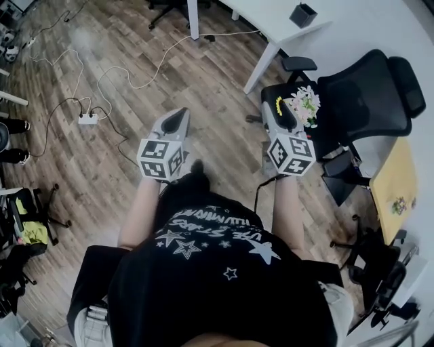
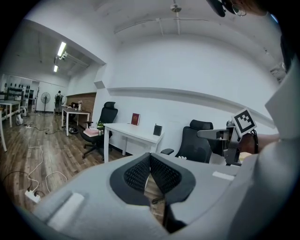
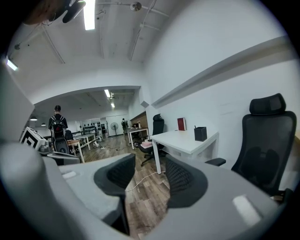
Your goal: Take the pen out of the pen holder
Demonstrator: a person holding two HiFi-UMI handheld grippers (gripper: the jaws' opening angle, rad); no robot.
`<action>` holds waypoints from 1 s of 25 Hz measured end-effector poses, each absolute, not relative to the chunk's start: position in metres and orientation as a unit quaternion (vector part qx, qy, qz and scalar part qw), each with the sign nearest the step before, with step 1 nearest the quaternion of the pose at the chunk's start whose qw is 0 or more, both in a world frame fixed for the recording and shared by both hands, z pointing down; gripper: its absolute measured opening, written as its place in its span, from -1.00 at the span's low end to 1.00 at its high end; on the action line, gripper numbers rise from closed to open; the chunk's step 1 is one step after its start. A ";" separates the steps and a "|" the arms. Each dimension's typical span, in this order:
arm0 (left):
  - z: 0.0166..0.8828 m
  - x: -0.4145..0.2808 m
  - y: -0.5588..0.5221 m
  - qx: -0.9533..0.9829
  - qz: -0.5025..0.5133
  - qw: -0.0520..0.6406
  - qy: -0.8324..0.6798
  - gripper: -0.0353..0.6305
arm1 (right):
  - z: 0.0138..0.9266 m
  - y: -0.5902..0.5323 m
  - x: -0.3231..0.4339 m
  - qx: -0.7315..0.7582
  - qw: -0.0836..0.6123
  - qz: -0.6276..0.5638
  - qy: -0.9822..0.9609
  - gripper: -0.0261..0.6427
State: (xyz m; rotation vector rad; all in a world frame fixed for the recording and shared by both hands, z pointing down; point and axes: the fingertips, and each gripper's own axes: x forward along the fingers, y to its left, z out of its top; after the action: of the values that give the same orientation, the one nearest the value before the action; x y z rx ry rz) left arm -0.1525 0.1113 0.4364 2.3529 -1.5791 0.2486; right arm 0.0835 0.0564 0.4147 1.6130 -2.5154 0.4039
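Wood floor [image 1: 122, 41] lies beneath left gripper [image 1: 178, 116] and right gripper [image 1: 273, 108]. The pen holder [image 1: 302, 14] stands well apart on the white desk [image 1: 264, 13], its pen too small to confirm.

Left gripper view: jaws clenched, empty.

Right gripper view: jaws spread, empty.

Approach step, judged; next, close on the holder.

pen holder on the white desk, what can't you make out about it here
- Head view: the pen holder is a small dark box near the top edge; contents too small to see.
- Left gripper view: far off and tiny; no pen can be told.
- Right gripper view: a thin tip may stick up from it, too small to call a pen.
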 end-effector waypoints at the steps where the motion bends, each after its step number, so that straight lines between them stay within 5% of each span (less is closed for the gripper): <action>1: 0.436 -0.159 0.096 0.820 0.086 0.149 -0.546 -0.86 | 0.412 0.042 0.077 0.537 0.063 0.134 -0.830 -0.29; 25: 0.453 -0.194 -0.086 0.851 0.118 0.152 -0.489 -0.86 | 0.424 -0.137 0.061 0.599 0.060 0.141 -0.786 -0.29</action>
State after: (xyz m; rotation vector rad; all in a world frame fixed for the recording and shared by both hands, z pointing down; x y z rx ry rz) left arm -0.1945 -0.0863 0.4529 2.4413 -1.4027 0.3398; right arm 0.0608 -0.1370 0.4236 1.8125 -2.3801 0.4270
